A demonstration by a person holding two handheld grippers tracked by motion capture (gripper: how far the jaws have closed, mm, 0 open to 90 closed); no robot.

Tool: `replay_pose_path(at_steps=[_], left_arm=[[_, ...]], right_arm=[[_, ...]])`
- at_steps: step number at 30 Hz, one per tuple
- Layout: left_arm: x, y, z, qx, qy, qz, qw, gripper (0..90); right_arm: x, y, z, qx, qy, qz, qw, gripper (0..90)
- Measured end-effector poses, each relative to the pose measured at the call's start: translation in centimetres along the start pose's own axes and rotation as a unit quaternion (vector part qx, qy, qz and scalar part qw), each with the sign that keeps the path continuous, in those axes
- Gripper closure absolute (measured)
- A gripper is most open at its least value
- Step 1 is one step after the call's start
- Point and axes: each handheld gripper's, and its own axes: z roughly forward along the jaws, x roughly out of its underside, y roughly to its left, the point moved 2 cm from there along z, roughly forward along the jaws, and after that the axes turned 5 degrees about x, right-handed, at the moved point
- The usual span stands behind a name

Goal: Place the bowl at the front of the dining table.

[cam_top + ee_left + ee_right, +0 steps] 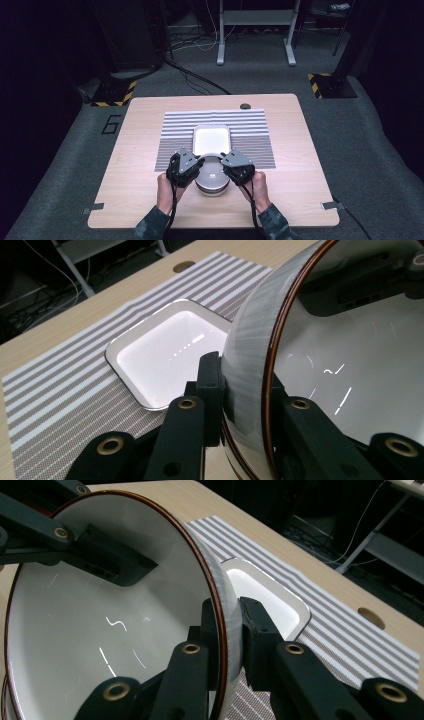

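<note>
A white bowl (212,176) with a brown rim and grey outer wall sits near the table's front edge, apparently on a second bowl beneath it. My left gripper (199,163) is shut on its left rim, one jaw inside and one outside, as the left gripper view (245,385) shows up close on the bowl (350,365). My right gripper (223,163) is shut on the opposite rim, seen close in the right gripper view (230,625) with the bowl (100,620) to its left. Just beyond lies a white square dish (211,138) (165,355) (265,595).
The dish rests on a grey striped placemat (250,135) in the middle of the wooden table (135,165). A cable hole (245,106) sits at the table's far edge. Cables and a metal stand (255,30) are on the floor behind.
</note>
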Motion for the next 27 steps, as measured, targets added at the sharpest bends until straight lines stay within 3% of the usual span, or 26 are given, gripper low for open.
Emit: replay_pose_path(at_steps=[8, 27], left_arm=[[-1.0, 0.0, -0.5, -0.005, -0.007, 0.015, 0.9999, 79.8], [-2.8, 0.5, -0.5, -0.003, -0.022, 0.025, 0.9994, 80.2]], right_arm=[[-0.5, -0.2, -0.6, 0.011, -0.014, -0.003, 0.9998, 81.5], [-1.5, -1.3, -1.1, 0.025, -0.033, -0.001, 0.9991, 81.1]])
